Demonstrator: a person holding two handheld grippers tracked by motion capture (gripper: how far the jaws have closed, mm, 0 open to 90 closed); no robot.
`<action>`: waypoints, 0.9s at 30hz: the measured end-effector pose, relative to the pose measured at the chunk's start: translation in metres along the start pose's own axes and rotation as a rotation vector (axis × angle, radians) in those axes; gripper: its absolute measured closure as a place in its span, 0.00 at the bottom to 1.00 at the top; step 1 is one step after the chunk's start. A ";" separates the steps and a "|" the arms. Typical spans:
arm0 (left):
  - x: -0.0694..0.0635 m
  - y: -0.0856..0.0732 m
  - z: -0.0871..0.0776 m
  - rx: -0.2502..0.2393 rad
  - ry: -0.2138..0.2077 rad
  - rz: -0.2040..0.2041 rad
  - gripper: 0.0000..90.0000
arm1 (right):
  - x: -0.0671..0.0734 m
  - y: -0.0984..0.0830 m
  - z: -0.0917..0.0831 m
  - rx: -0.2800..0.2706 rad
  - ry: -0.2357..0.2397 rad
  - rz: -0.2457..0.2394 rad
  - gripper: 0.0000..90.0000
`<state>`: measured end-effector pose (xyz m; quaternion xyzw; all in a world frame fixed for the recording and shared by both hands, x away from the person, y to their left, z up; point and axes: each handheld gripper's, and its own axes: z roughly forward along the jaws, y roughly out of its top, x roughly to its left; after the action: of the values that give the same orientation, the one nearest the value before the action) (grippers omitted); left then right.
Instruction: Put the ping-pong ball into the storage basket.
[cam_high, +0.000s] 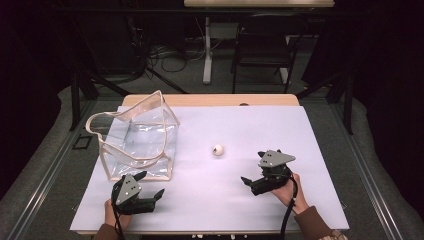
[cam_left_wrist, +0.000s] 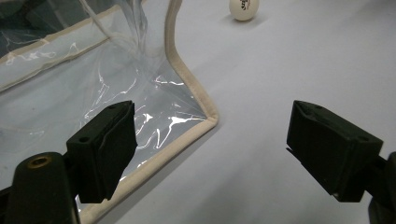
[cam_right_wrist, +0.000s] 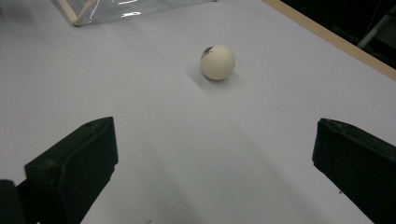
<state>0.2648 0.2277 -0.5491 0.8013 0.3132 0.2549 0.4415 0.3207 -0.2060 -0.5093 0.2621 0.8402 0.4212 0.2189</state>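
right gripper view: the ball (cam_right_wrist: 217, 61) lies on the bench (cam_right_wrist: 154, 140) ahead of the wide-open right gripper (cam_right_wrist: 215, 163), untouched, so this looks like the approach. next, advance and close on it. the left gripper (cam_left_wrist: 210, 154), also open, sits by the clear bag (cam_left_wrist: 93, 93) corner.

The little white ball (cam_left_wrist: 243, 8) has dark letters printed on it. In the left gripper view the letters sit far ahead of the two black fingers (cam_left_wrist: 107, 144), near the top edge, but they are cut off and too small to read. In the right gripper view the ball (cam_right_wrist: 217, 61) lies ahead of the fingers (cam_right_wrist: 74, 163), about midway between them, and shows a small dark and red mark on its top left side. That mark cannot be read either. Nothing else has words or numbers.
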 end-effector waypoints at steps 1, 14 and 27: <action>0.000 0.000 0.000 0.000 0.001 -0.001 0.18 | -0.001 0.001 0.001 0.001 0.001 0.001 0.00; -0.001 0.000 0.001 -0.001 -0.003 -0.003 0.18 | -0.006 0.006 0.016 0.022 0.021 0.002 0.00; 0.000 0.000 0.001 0.000 -0.002 -0.002 0.18 | -0.007 0.011 0.027 0.033 0.041 0.000 0.00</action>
<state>0.2653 0.2270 -0.5502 0.8010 0.3137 0.2539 0.4422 0.3446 -0.1886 -0.5143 0.2572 0.8514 0.4124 0.1973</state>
